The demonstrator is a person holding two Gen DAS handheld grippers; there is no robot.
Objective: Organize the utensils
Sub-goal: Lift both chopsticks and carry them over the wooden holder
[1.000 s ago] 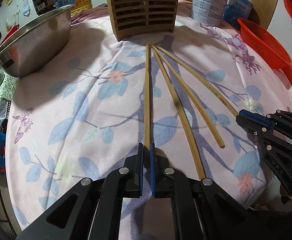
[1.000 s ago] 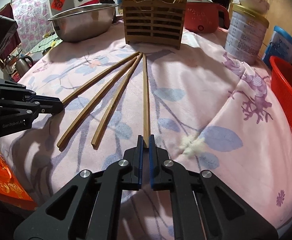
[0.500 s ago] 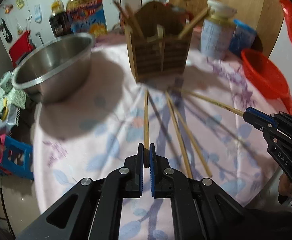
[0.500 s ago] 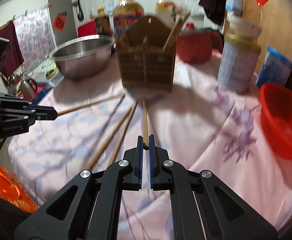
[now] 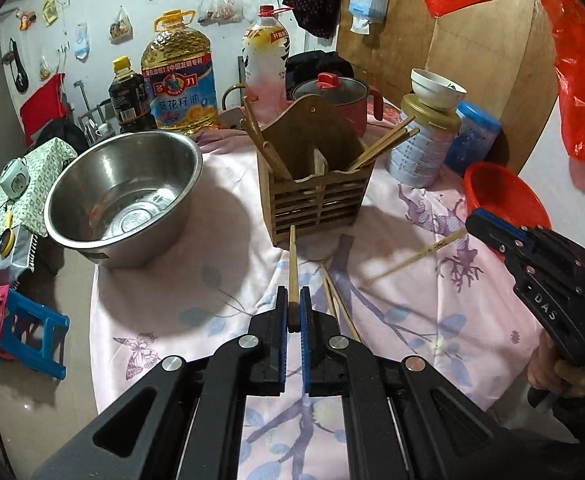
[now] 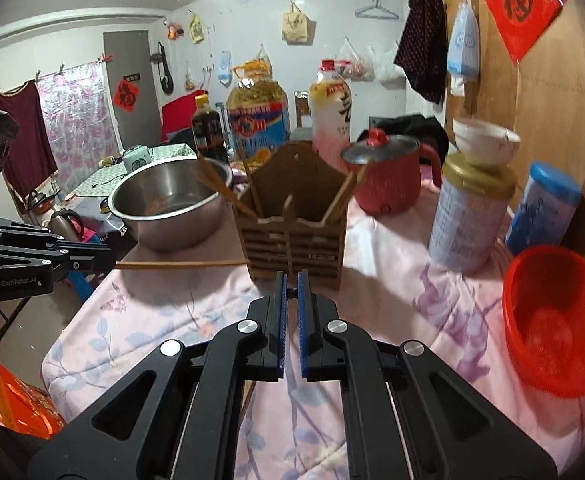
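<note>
My left gripper (image 5: 291, 304) is shut on a bamboo chopstick (image 5: 292, 264) and holds it in the air, tip toward the wooden slatted utensil holder (image 5: 316, 208). My right gripper (image 6: 290, 284) is shut on another chopstick (image 6: 288, 232), which points up in front of the holder (image 6: 298, 236). The holder has several chopsticks standing in it. Two chopsticks (image 5: 338, 300) lie on the cloth just right of my left gripper. In the left wrist view the right gripper (image 5: 472, 224) holds its chopstick (image 5: 416, 258) out over the table. In the right wrist view the left gripper (image 6: 104, 262) holds its chopstick (image 6: 180, 265) level.
A steel bowl (image 5: 120, 196) sits left of the holder. Oil and sauce bottles (image 5: 180, 80) stand behind. A red pot (image 5: 336, 96), a tin with a white bowl on top (image 5: 424, 144), a blue canister (image 5: 472, 136) and a red basket (image 5: 504, 200) are to the right.
Both grippers have lifted their chopsticks off the cloth and tilted up, so the views now look toward the holder and the back wall. Two chopsticks stay on the cloth.
</note>
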